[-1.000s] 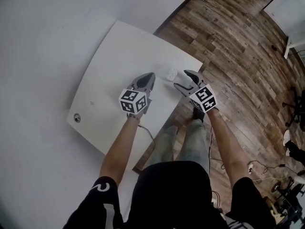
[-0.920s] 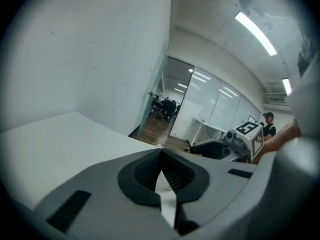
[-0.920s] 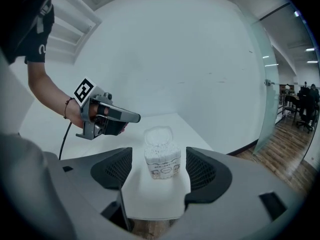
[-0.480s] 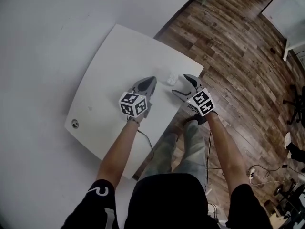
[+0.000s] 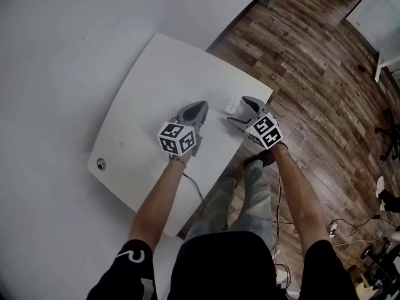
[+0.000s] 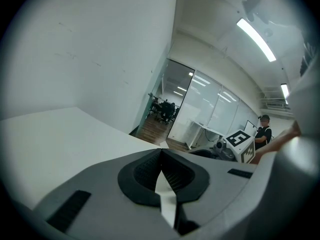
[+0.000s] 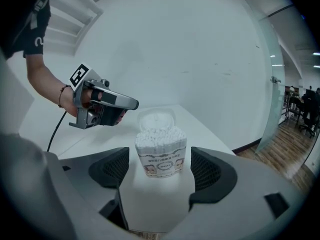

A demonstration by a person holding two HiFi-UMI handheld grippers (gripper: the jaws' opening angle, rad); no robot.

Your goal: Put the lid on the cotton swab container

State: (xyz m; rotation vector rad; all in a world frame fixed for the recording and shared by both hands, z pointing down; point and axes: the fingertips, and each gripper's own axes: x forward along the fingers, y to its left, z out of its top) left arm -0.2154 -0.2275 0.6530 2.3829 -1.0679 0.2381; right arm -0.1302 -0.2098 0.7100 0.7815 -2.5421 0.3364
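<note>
The cotton swab container (image 7: pixel 161 151), a clear tub packed with white swabs and labelled on its front, stands upright and uncovered on the white table (image 5: pixel 156 74) near the right edge. It also shows in the head view as the container (image 5: pixel 232 105). Its clear lid (image 7: pixel 156 119) shows just behind it. My right gripper (image 7: pixel 160 168) is open and its jaws have just been opening. The container stands between them, and neither pad touches it. My left gripper (image 5: pixel 201 108) hovers left of the container with its pads together and nothing in them, also seen as the left gripper (image 7: pixel 135 104).
The table's right edge runs just under my right gripper, with wooden floor (image 5: pixel 312 74) beyond it. A cable (image 5: pixel 194 180) hangs from the left gripper. A small round fitting (image 5: pixel 101 164) sits at the table's near left corner. A person (image 6: pixel 262 134) stands far off.
The right gripper's jaws have spread wider around the container and the gripper has sunk a little. The left gripper has stayed in place.
</note>
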